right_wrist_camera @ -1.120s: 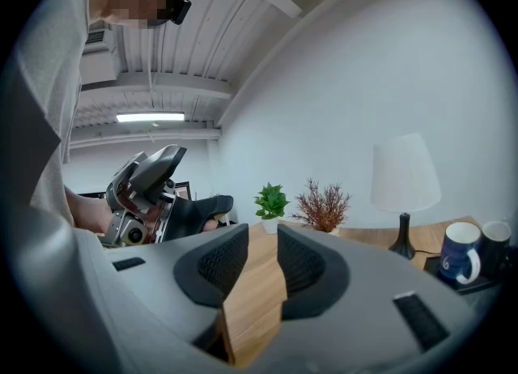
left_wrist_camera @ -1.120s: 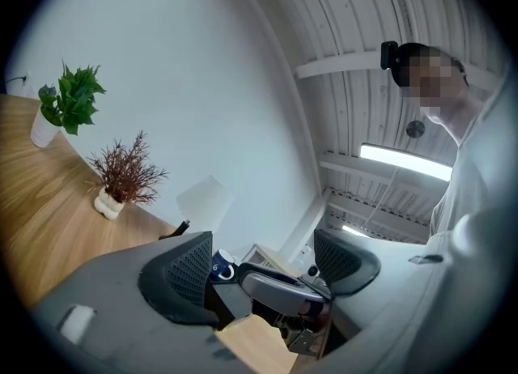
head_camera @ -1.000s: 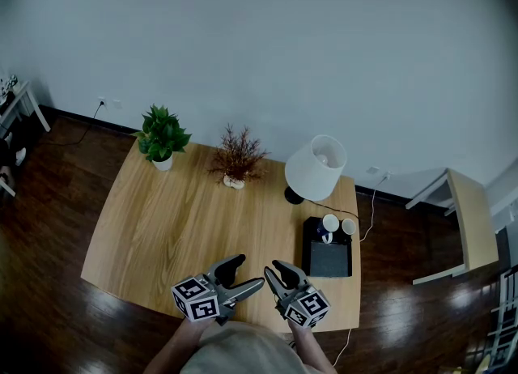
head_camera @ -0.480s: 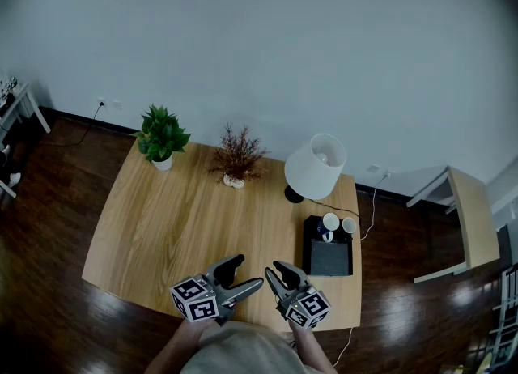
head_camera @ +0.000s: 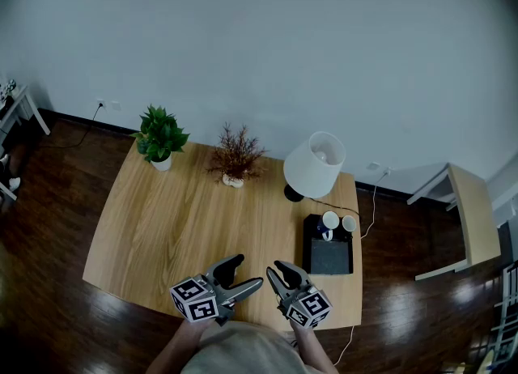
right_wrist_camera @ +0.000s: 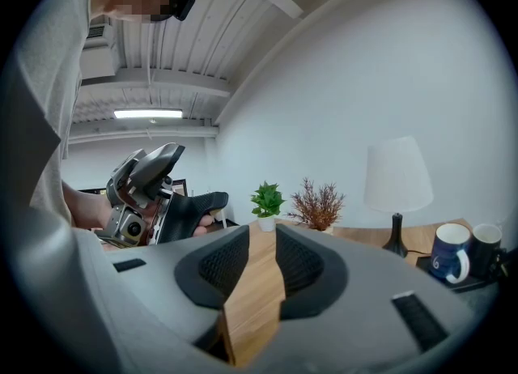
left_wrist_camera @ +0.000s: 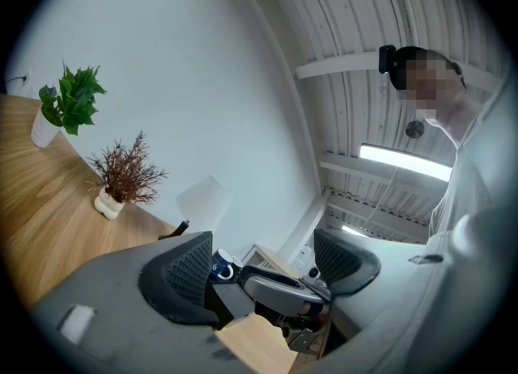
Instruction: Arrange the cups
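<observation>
Two white cups (head_camera: pixel 330 221) (head_camera: pixel 349 224) and a blue mug (head_camera: pixel 323 232) stand at the far end of a black tray (head_camera: pixel 328 261) on the table's right side. The right gripper view shows the blue mug (right_wrist_camera: pixel 450 253) beside a dark-looking cup (right_wrist_camera: pixel 486 244). Both grippers hover over the table's near edge, well short of the tray. My left gripper (head_camera: pixel 245 273) (left_wrist_camera: pixel 267 263) is open wide and empty. My right gripper (head_camera: pixel 275 269) (right_wrist_camera: pixel 252 263) has a narrow gap between its jaws, which are closing with nothing between them. In the left gripper view the blue mug (left_wrist_camera: pixel 221 266) sits far off.
On the wooden table (head_camera: pixel 178 218) a green potted plant (head_camera: pixel 161 135) stands at the far left, a dried red plant (head_camera: pixel 235 156) at the far middle, and a white lamp (head_camera: pixel 314 167) behind the tray. A cable (head_camera: pixel 366 214) runs off the right edge. A side table (head_camera: pixel 469 218) stands at the right.
</observation>
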A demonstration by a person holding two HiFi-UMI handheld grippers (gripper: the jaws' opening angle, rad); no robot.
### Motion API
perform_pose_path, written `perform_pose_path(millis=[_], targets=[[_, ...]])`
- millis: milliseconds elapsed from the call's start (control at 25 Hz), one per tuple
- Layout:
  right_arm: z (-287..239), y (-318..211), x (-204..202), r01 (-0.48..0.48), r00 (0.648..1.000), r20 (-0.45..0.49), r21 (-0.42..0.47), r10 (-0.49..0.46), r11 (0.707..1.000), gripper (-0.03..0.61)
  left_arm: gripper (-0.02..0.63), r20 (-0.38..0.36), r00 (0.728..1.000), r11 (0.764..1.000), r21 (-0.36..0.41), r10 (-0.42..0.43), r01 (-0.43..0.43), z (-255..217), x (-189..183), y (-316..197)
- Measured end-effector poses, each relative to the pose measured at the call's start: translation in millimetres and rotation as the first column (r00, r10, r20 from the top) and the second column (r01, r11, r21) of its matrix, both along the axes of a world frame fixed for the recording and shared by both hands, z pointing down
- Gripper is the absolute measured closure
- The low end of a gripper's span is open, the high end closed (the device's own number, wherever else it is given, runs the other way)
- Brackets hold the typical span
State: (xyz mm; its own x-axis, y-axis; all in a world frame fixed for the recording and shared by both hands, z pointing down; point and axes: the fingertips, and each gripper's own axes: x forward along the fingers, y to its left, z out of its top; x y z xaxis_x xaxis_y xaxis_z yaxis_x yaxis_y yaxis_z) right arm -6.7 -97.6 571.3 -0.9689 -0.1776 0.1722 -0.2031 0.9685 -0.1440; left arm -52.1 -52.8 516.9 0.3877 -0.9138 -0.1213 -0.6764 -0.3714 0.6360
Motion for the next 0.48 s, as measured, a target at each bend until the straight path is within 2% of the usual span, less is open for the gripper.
perform_pose_path(millis=[480], targets=[[1.2,-2.3,1.4,-0.006,1.0,-0.005,-0.006,0.006,1.0,0.476,0.23,0.004,1.0,1.0,-0.007,0.019,-0.019,1.2,6.8,-1.5]])
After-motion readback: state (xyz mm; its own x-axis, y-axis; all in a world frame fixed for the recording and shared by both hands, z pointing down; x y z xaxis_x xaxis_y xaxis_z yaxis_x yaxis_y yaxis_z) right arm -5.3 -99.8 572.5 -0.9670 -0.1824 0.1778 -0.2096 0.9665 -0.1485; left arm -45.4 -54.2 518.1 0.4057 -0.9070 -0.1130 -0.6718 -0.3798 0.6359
